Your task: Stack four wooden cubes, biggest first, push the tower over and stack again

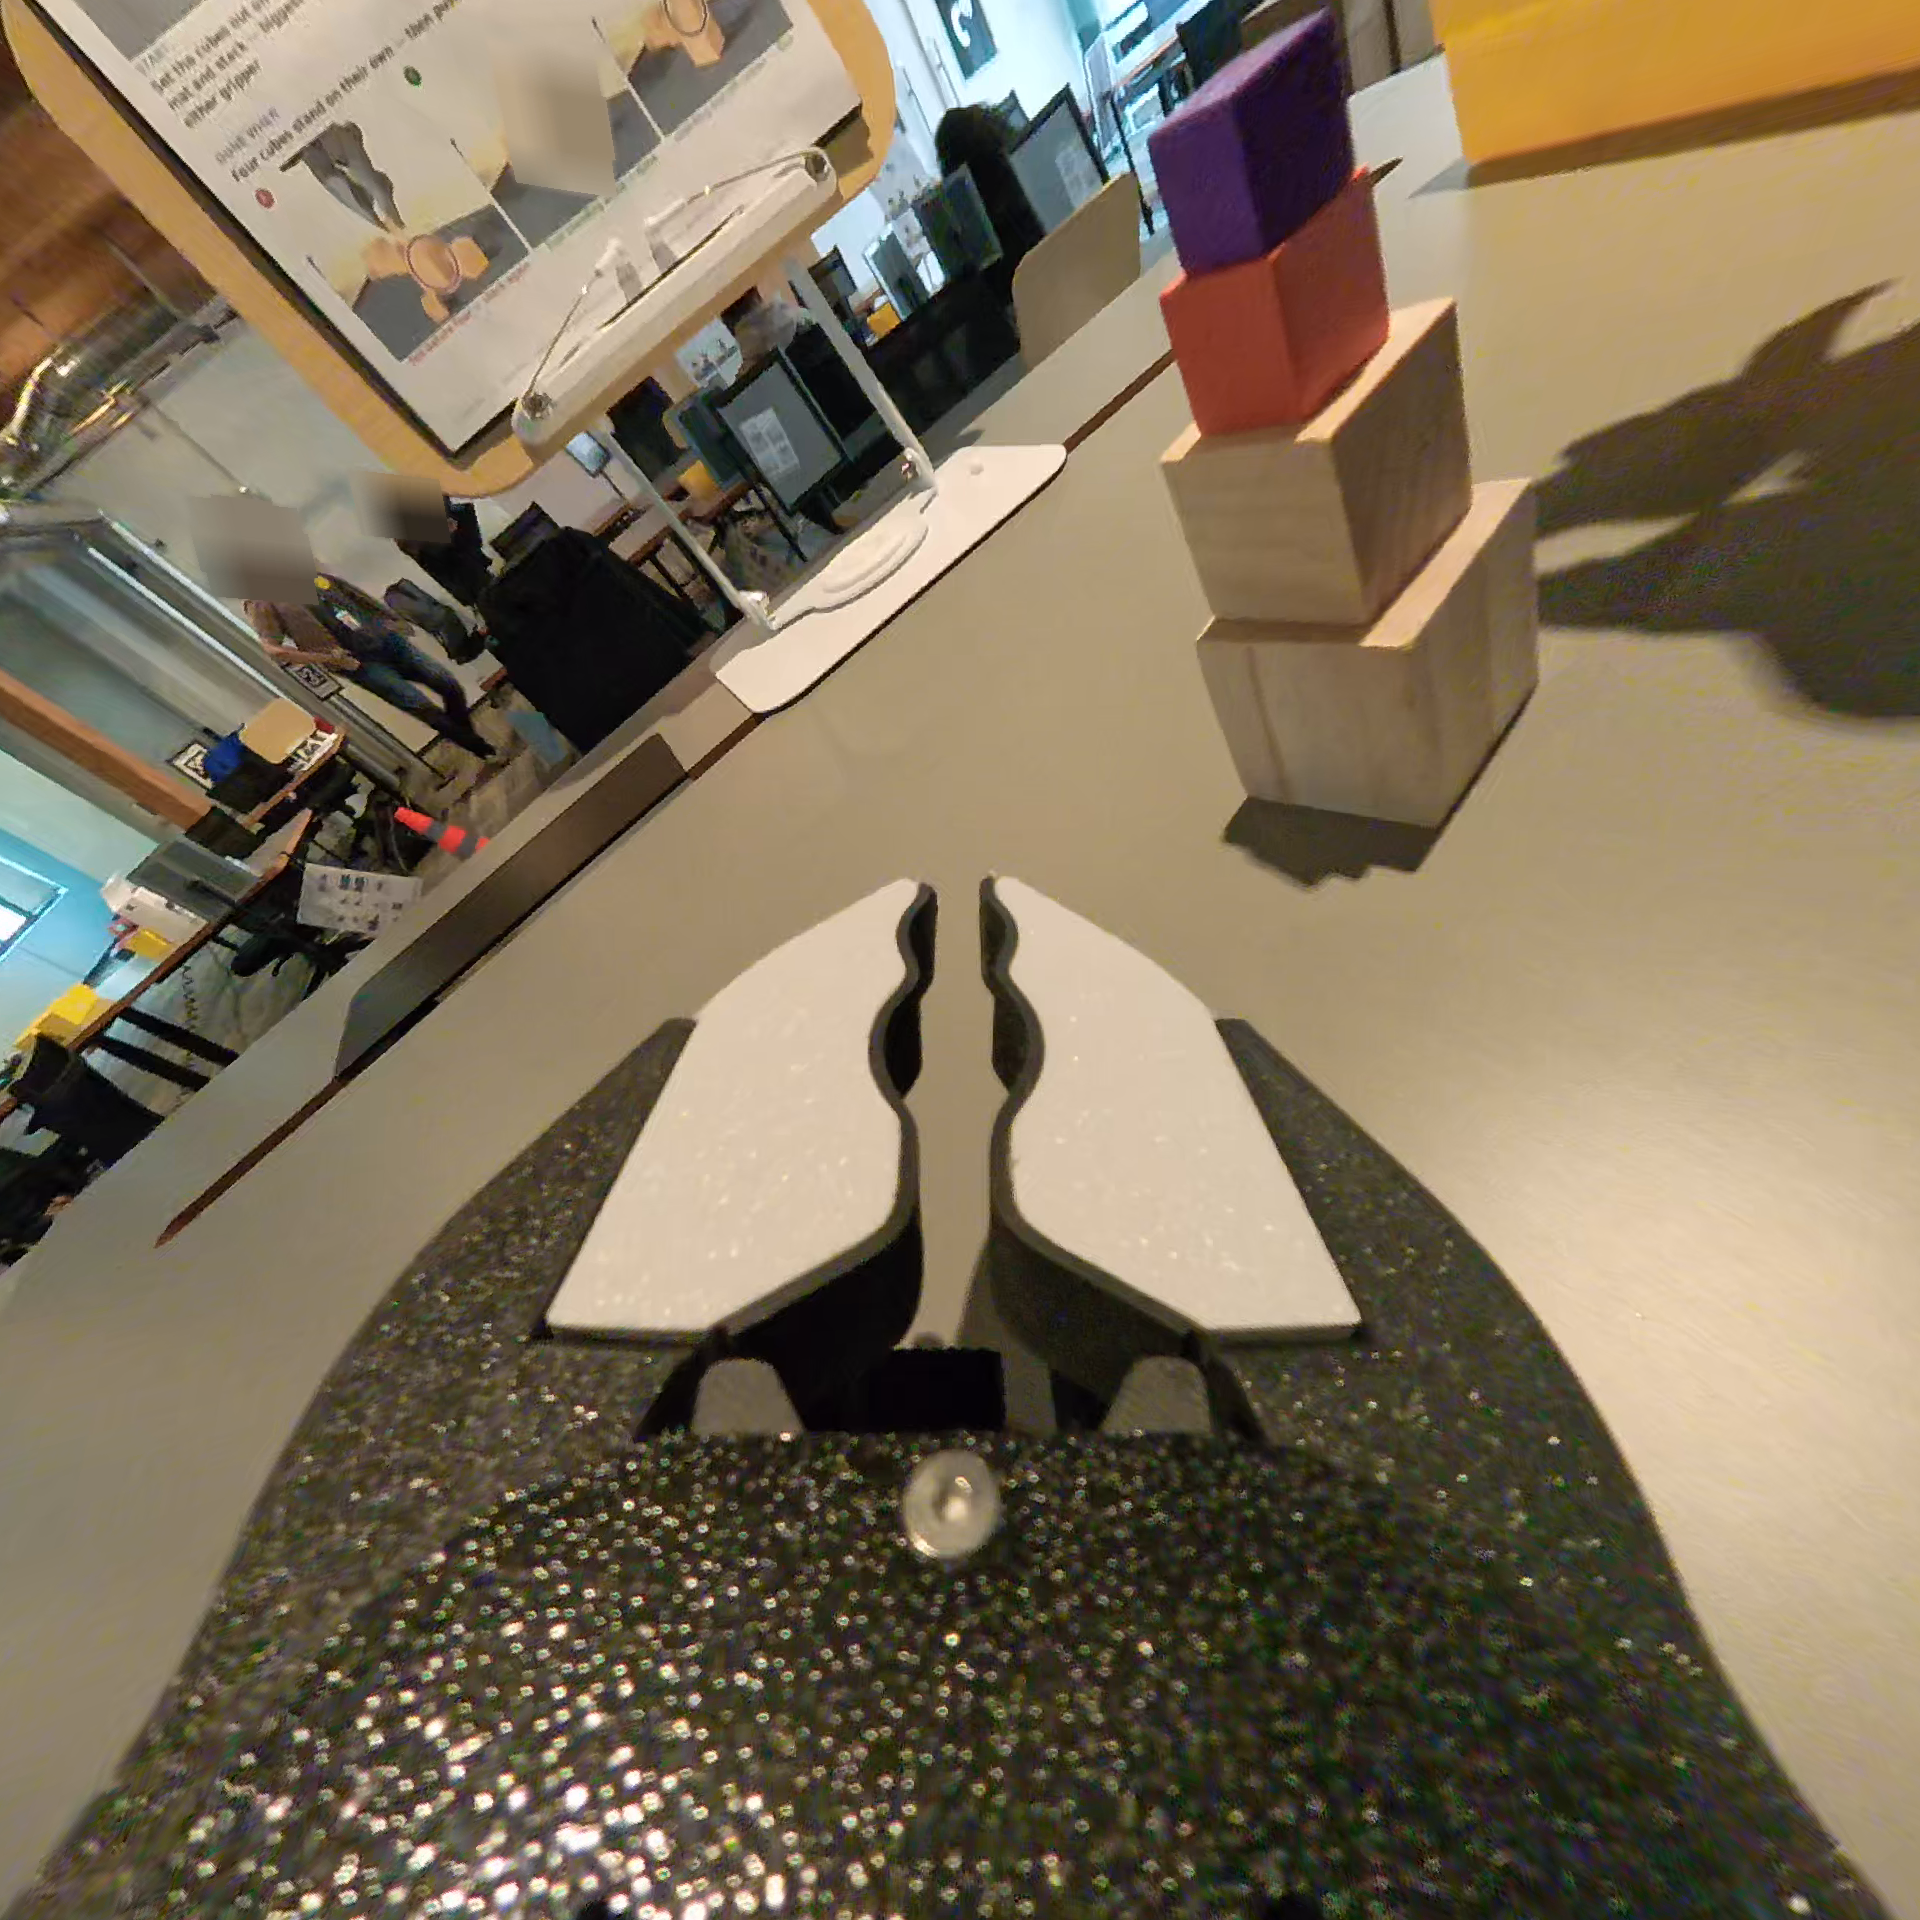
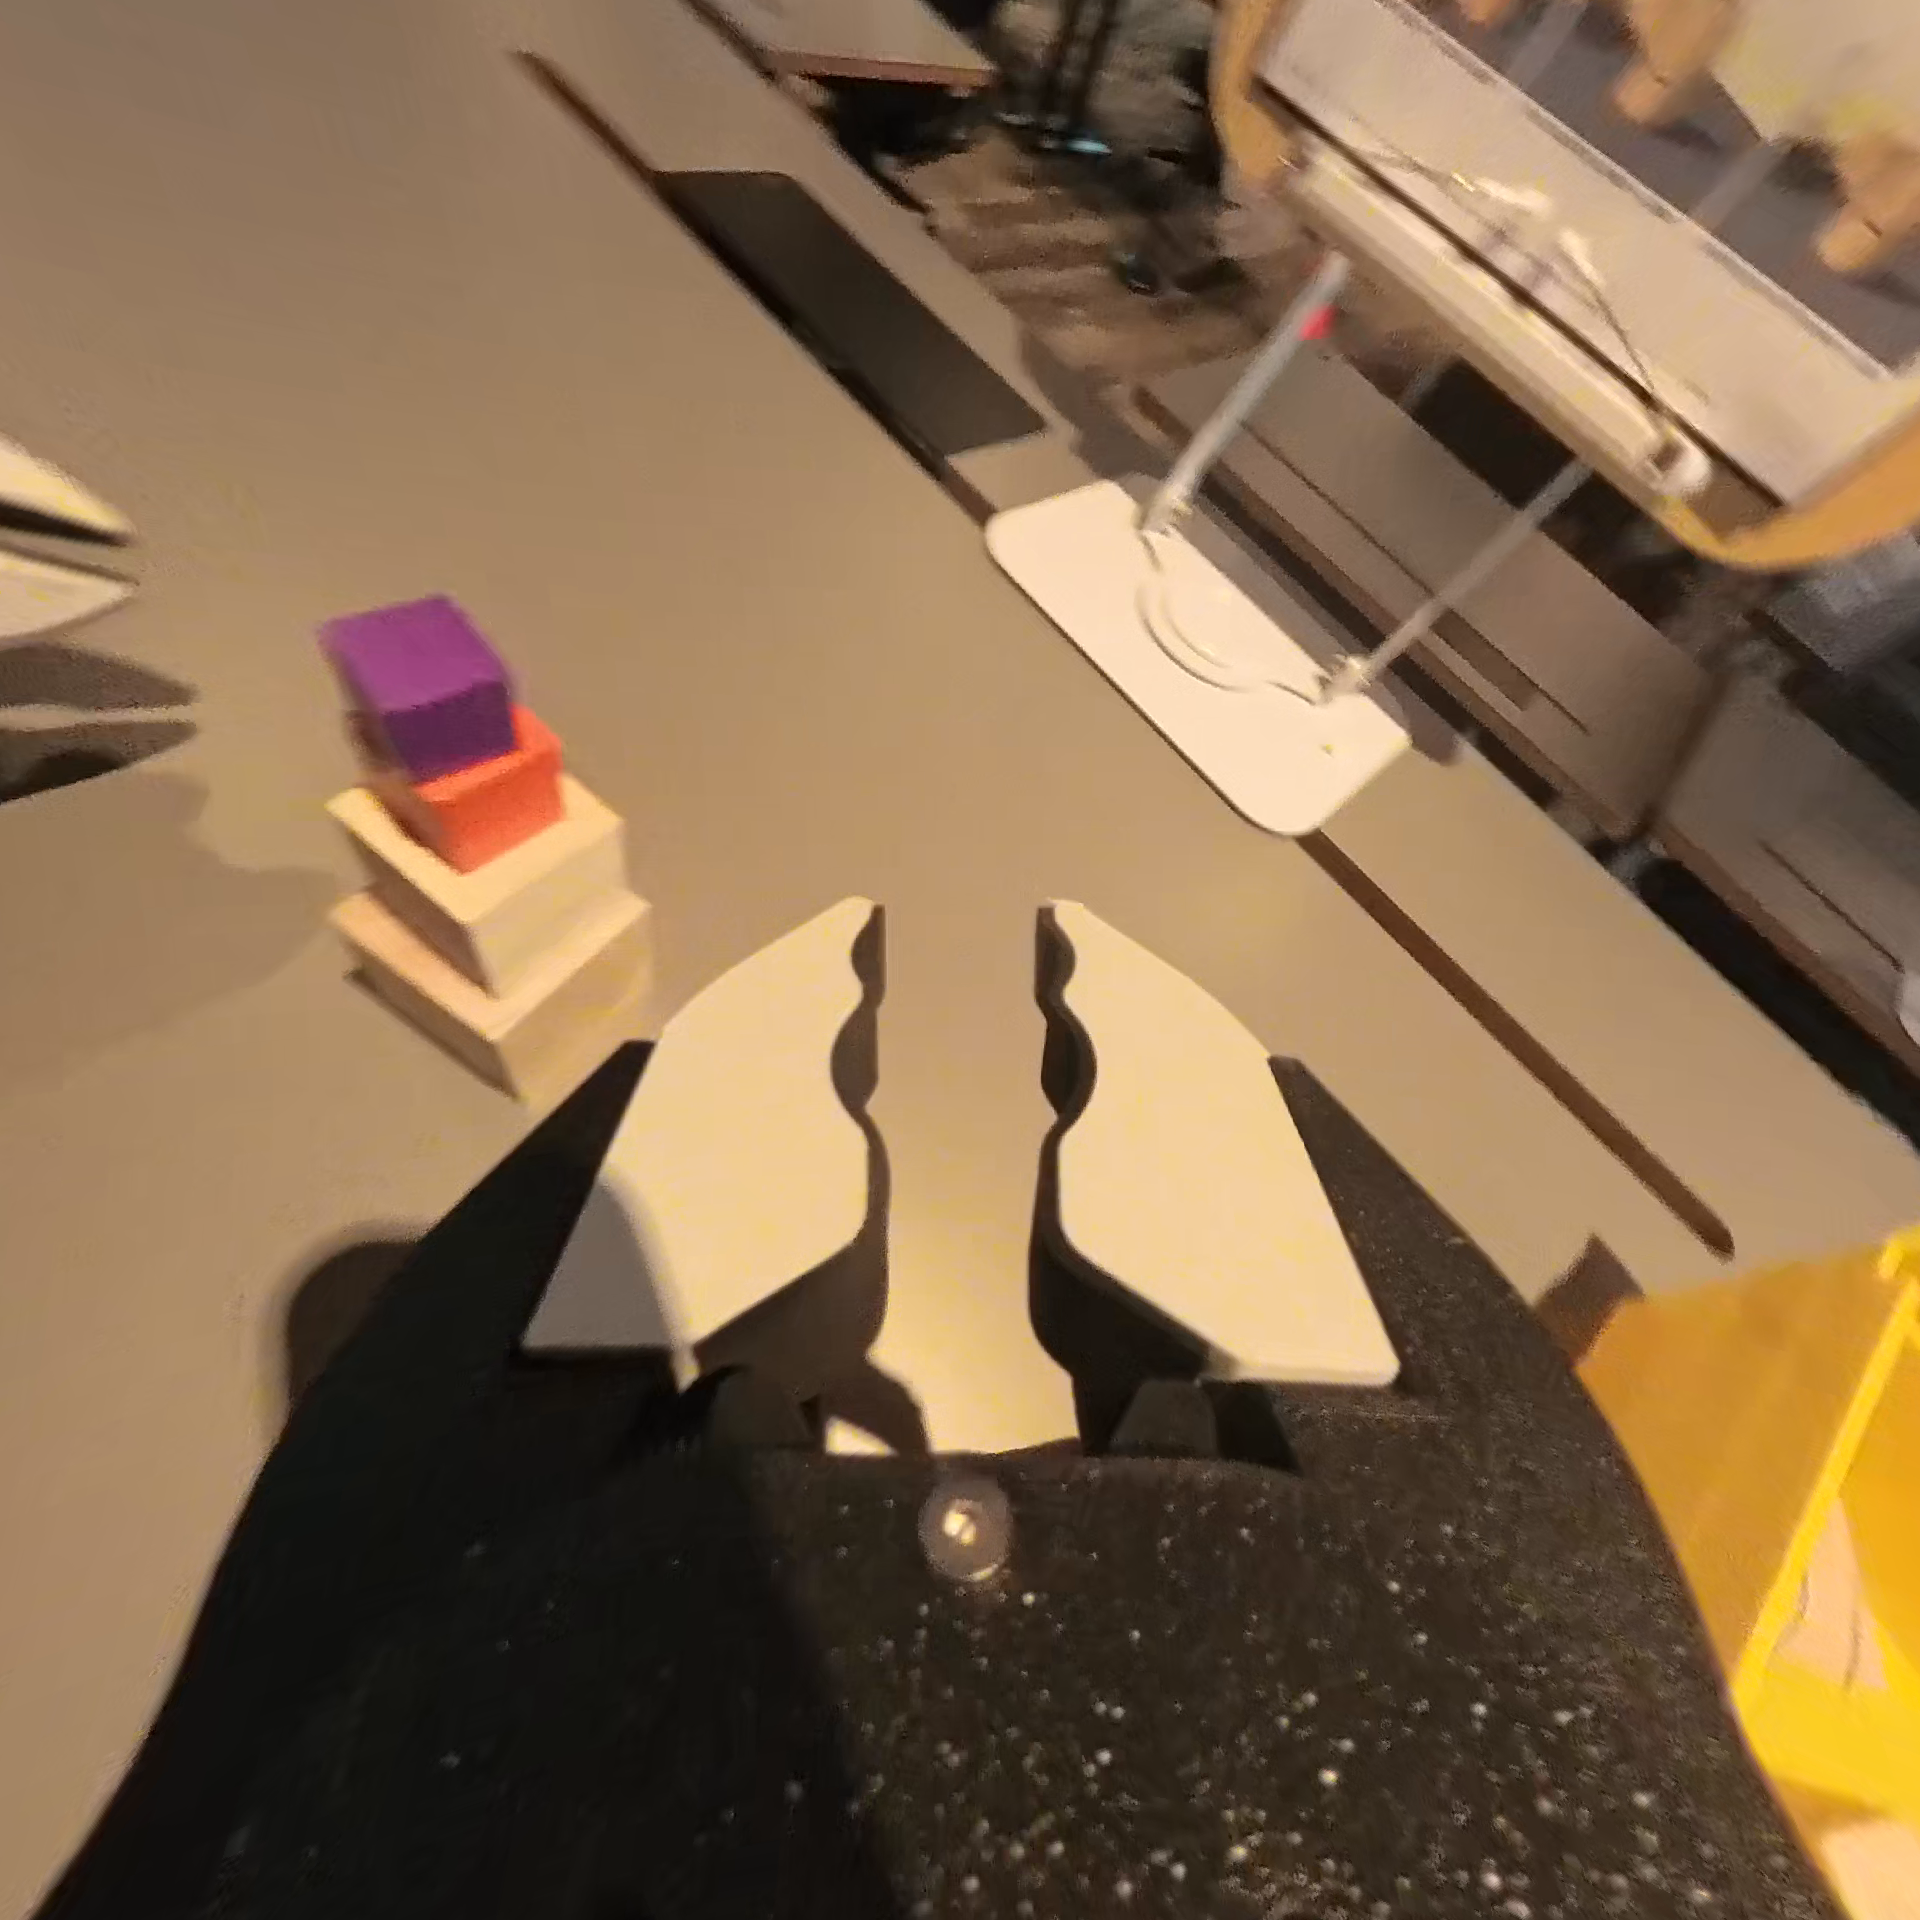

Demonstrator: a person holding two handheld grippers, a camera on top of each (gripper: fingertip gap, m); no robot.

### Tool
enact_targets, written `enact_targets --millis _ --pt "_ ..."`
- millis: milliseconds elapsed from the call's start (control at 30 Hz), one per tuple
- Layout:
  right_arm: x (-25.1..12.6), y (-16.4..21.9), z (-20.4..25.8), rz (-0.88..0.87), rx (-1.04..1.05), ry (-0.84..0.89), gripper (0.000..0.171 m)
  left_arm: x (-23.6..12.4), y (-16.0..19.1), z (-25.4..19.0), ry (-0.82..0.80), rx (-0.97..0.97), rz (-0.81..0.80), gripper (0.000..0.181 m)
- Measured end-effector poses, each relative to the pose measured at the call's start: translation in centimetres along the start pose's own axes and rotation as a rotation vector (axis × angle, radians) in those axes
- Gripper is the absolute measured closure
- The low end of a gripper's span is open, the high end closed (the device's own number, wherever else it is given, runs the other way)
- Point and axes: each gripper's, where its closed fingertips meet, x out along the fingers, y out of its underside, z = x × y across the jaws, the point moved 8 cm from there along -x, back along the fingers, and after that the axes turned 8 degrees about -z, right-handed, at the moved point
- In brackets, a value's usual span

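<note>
A tower of four cubes stands on the grey table point(image 1: 1039, 790). From the bottom up it has a large plain wooden cube point(image 1: 1371, 707), a smaller plain wooden cube point(image 1: 1320, 499), a red cube point(image 1: 1268, 322) and a purple cube point(image 1: 1247, 177). My left gripper point(image 1: 956, 894) is shut and empty, low over the table, short of the tower and to its left. In the right wrist view the tower point(image 2: 488, 831) stands at the left. My right gripper point(image 2: 961, 914) is open and empty, to the right of the tower and apart from it. The left gripper's fingertips point(image 2: 52, 551) show at the left edge.
A sign board on a wire stand with a white base plate point(image 1: 894, 561) point(image 2: 1195, 655) sits at the table's far edge. A black strip point(image 2: 852, 301) runs along that edge. A yellow box point(image 2: 1766, 1558) stands close to my right gripper's right side. People sit beyond the table. Some 20 cm of space lies between my two pairs of fingers. The right gripper is farther from the large plain wooden cube point(image 1: 1371, 707), some 15 cm, than the left, some 9 cm.
</note>
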Motion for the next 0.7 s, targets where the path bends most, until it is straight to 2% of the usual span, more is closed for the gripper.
enact_targets --millis 100,200,500,600,700 --pt "0.6 2.3 -0.7 0.010 0.055 0.136 0.154 0.3 0.0 -0.1 -0.009 0.018 0.010 0.174" --pt "1.2 4.4 -0.9 0.022 0.083 0.206 0.171 0.5 0.0 -0.4 -0.014 0.050 0.017 0.175" --pt "2.3 8.2 -0.9 0.051 0.170 0.239 0.171 0.4 0.0 -0.6 -0.033 0.079 0.016 0.181" --pt "2.6 8.8 -1.0 0.051 0.176 0.224 0.171 0.1 -1.1 -0.6 -0.050 -0.025 -0.078 0.181" --pt "3.0 9.1 -0.8 0.057 0.206 0.181 0.171 0.4 -3.2 -2.2 0.007 -0.169 -0.217 0.181"
